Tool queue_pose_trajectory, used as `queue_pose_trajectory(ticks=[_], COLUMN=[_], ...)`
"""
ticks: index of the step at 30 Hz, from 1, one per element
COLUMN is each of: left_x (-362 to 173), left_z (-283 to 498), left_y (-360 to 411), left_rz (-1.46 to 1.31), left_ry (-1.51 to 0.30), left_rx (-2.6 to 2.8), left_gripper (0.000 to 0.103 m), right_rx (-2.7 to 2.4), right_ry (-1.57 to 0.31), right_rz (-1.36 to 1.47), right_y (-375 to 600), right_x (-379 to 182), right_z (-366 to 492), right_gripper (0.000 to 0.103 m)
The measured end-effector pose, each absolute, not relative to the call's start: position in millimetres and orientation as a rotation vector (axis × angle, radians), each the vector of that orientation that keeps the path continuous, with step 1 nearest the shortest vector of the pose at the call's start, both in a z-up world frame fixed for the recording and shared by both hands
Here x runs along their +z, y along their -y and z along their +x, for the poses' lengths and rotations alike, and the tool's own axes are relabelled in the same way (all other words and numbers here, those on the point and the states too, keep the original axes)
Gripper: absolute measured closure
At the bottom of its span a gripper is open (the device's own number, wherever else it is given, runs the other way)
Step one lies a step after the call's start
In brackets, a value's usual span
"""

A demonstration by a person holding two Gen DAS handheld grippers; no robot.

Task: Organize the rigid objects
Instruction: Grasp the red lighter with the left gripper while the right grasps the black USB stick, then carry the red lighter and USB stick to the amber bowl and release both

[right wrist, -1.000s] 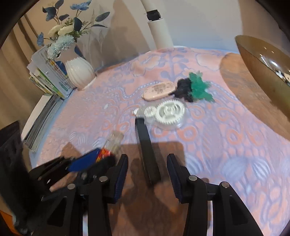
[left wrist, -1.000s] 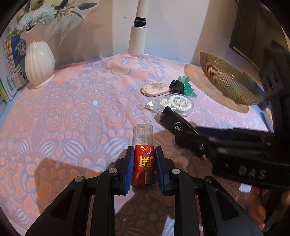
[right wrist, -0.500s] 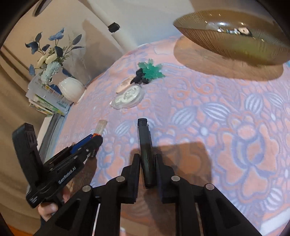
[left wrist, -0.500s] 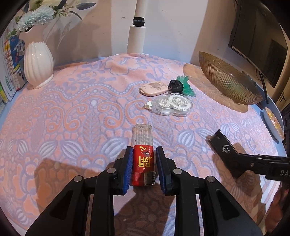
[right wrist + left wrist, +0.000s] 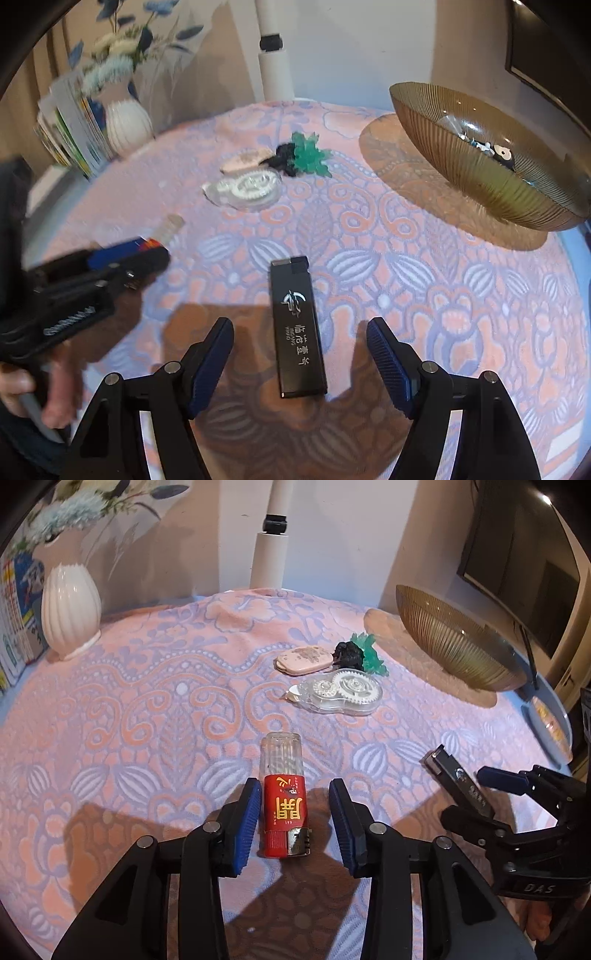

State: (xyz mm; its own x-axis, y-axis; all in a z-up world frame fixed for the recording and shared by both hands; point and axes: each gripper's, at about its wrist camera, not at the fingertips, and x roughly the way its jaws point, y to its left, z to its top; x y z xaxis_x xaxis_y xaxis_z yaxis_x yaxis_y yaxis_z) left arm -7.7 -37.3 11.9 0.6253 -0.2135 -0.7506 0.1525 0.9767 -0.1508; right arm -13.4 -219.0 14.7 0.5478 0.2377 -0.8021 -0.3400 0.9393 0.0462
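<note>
Our left gripper (image 5: 293, 821) is open around the red lighter (image 5: 283, 805); our right gripper (image 5: 300, 363) is wide open around the black lighter (image 5: 297, 326); we should close evenly on the middles.

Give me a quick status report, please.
Left gripper open around red lighter. Right gripper open around black lighter. Both lighters on cloth; nothing in the way.

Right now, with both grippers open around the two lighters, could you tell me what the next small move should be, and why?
Probably draw both grippers straight back. The left gripper stands open around the red lighter and the right gripper around the black lighter; both lie flat on the tablecloth, apparently released.
</note>
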Motion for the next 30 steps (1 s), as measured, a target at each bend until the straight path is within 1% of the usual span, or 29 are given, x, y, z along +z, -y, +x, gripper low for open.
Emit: queue_pose_trajectory(ticks=[1, 3, 4, 6, 7, 8, 9, 10, 14, 18, 24, 30], left_x=[12.0, 12.5, 12.6, 11.8, 11.8, 12.0, 12.0, 12.7, 16.9, 18.9, 24.0, 64.9], left_z=[-7.7, -8.7, -9.3, -9.5, -10.0, -10.7, -11.5, -12.9, -20.1, -20.4, -19.6, -7.2], left_y=[38.3, 39.2, 40.4, 43.5, 46.0, 48.2, 50.3, 52.9, 60.4, 55.3, 64.8, 104.8], left_rz=[-0.066, -0.053, -0.045, -0.026, -0.011, -0.001, 0.010, 0.020, 0.052, 0.023, 0.052, 0.060], left_ry=[-0.871, -0.869, -0.867, -0.869, -0.866, -0.863, -0.861, -0.856, -0.821, -0.813, -0.814, -0.733], left_rx=[-0.207, -0.209, -0.219, -0.213, -0.212, -0.212, -0.214, -0.227, -0.251, -0.254, -0.254, -0.355], left_gripper=[0.067, 0.067, 0.067, 0.068, 0.070, 0.075, 0.082, 0.083, 0.083, 0.083, 0.083, 0.083], right_rx=[0.335, 0.327, 0.335, 0.342, 0.348, 0.354, 0.351, 0.351, 0.406, 0.467, 0.488, 0.388], right_ry=[-0.915, -0.901, -0.896, -0.889, -0.882, -0.877, -0.869, -0.859, -0.843, -0.835, -0.800, -0.765], right_rz=[-0.129, -0.144, -0.146, -0.162, -0.179, -0.192, -0.212, -0.235, -0.260, -0.260, -0.213, -0.130], right_y=[218.5, 217.4, 216.4, 213.1, 210.1, 206.7, 203.3, 199.8, 191.6, 183.3, 193.3, 243.3], right_x=[14.5, 14.7, 15.2, 16.4, 17.2, 17.5, 17.5, 17.6, 17.6, 19.1, 37.7, 70.4], right_z=[-14.6, -16.0, -16.6, -18.8, -21.3, -23.7, -25.5, -27.4, -34.0, -41.9, -44.2, -35.8], right_gripper=[0.033, 0.042, 0.050, 0.059, 0.069, 0.074, 0.075, 0.079, 0.079, 0.079, 0.079, 0.079])
